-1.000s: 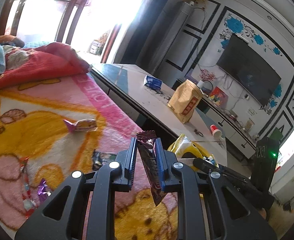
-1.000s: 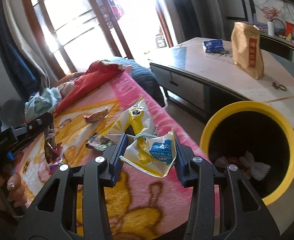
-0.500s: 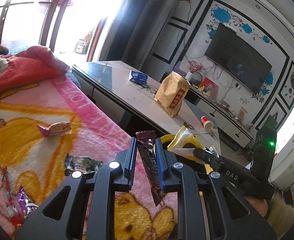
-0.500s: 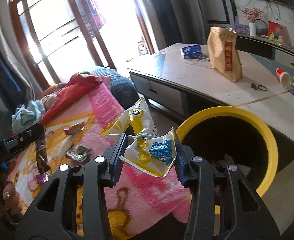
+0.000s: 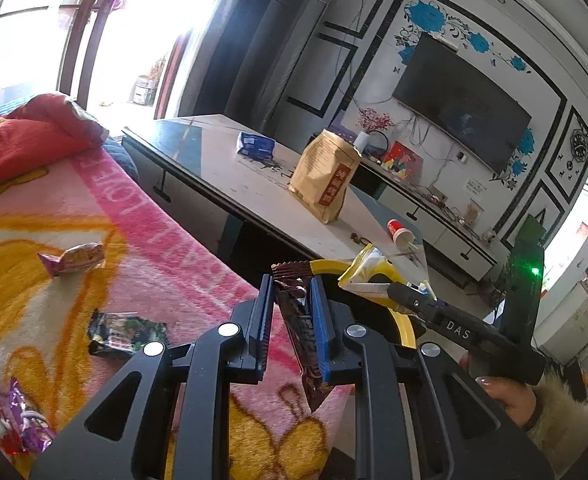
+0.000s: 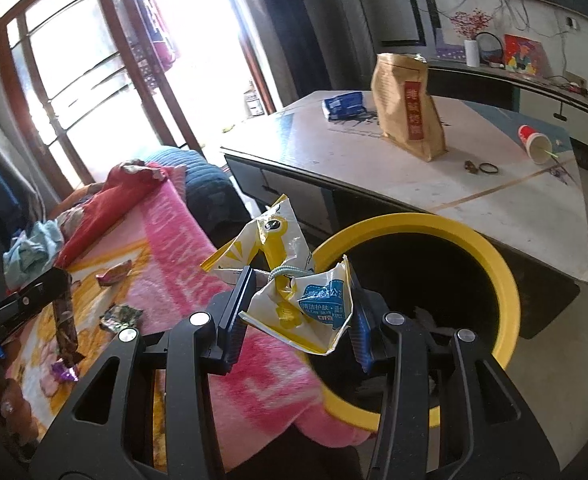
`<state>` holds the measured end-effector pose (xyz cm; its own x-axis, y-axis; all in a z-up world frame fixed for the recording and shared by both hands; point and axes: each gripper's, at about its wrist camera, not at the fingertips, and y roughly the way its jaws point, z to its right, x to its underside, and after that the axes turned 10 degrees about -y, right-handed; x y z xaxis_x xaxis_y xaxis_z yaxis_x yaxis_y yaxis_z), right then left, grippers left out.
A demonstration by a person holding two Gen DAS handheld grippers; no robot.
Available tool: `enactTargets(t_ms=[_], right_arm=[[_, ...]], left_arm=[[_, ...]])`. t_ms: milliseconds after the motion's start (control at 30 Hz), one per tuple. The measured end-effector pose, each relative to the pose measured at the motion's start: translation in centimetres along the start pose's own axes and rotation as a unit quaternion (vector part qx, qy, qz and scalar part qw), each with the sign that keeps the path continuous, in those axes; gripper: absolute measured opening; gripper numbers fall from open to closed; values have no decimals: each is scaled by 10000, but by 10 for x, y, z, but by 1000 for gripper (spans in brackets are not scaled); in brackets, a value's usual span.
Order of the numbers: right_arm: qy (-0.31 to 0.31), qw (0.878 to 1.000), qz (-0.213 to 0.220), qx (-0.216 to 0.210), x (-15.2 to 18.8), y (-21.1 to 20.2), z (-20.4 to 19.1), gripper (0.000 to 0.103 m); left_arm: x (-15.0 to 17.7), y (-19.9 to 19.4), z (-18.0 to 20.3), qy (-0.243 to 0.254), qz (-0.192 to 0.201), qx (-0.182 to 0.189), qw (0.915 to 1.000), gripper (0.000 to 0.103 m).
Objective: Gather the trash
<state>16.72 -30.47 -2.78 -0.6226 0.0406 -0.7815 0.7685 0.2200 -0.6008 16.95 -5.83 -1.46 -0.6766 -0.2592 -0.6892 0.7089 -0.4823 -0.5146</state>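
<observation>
The left gripper (image 5: 292,308) is clamped on a dark brown snack wrapper (image 5: 300,320), which hangs down between its blue pads at the lower centre of the left wrist view. The right gripper (image 6: 296,304) is clamped on a crumpled yellow and white packet (image 6: 294,280), held at the centre of the right wrist view, just at the near left rim of the yellow bin (image 6: 498,264). The bin's dark mouth fills the centre right of that view, with some trash already at the bottom.

The step in hand looks like carrying both pieces to the bin. To do it well, the right gripper should come fully over the dark opening before the pads part, since the packet is light and wide and could catch on the rim or slide onto the pink blanket (image 6: 182,248). The brown wrapper hangs over the blanket edge in the left wrist view, so it needs more travel toward the bin at the centre right.

Three more wrappers lie on the blanket at the left: a pink candy wrapper (image 5: 74,258), a dark green wrapper (image 5: 124,332) and a purple wrapper (image 5: 26,424).
</observation>
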Motion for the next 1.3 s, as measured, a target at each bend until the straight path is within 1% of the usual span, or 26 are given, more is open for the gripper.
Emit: enactTargets(t_ms=[700, 1300], right_arm=[[367, 9980, -97, 511, 4, 1, 44, 36], [651, 9938, -263, 864, 12, 8, 78, 36]], left_arm=[[12, 31, 31, 263, -262, 234, 9990, 18], [27, 76, 54, 464, -568, 311, 9968, 18]])
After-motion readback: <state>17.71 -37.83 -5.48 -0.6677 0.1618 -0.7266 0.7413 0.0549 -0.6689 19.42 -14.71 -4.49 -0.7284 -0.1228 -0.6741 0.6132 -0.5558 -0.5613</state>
